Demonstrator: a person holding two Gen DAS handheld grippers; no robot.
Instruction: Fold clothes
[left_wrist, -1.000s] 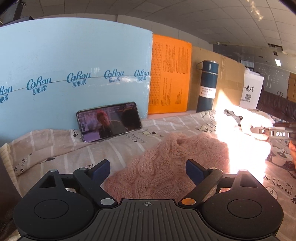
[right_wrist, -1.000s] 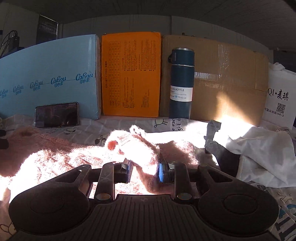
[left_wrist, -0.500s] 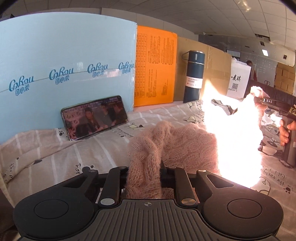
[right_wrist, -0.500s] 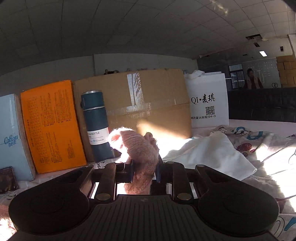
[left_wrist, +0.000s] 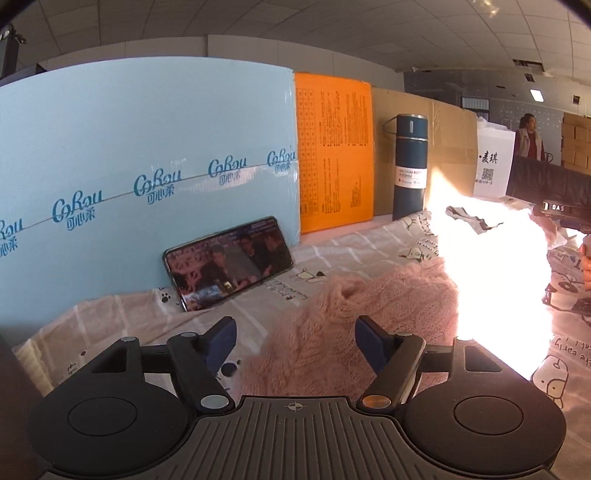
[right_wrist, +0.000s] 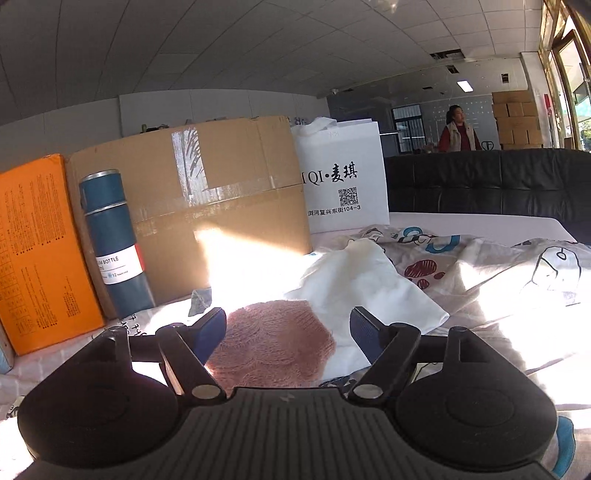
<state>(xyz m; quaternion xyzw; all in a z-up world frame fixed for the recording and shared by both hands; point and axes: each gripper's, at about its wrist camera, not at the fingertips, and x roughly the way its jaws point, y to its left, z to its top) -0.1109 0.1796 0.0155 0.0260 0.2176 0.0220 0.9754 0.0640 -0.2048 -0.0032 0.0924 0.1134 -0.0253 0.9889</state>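
A pink knitted sweater (left_wrist: 369, 317) lies on the patterned sheet, its right part washed out by sunlight. My left gripper (left_wrist: 295, 336) hovers over its near edge, jaws opening, pads clear of the knit. In the right wrist view a fold of the same pink sweater (right_wrist: 273, 339) lies below and between the fingers of my right gripper (right_wrist: 288, 328), whose jaws are opening too, with no pad touching it. The right gripper's body shows at the far right edge of the left wrist view (left_wrist: 565, 214).
A phone (left_wrist: 229, 262) leans on a light blue box (left_wrist: 140, 184). An orange box (left_wrist: 336, 147), a blue vacuum bottle (right_wrist: 114, 243), a cardboard box (right_wrist: 207, 206) and a white bag (right_wrist: 343, 184) line the back. A white cloth (right_wrist: 369, 288) lies right of the sweater. A person (right_wrist: 458, 129) stands far behind.
Both grippers were shut on bunches of the pink sweater half a second ago and have let go; the knit has dropped back flat. The right gripper swung right across the table.
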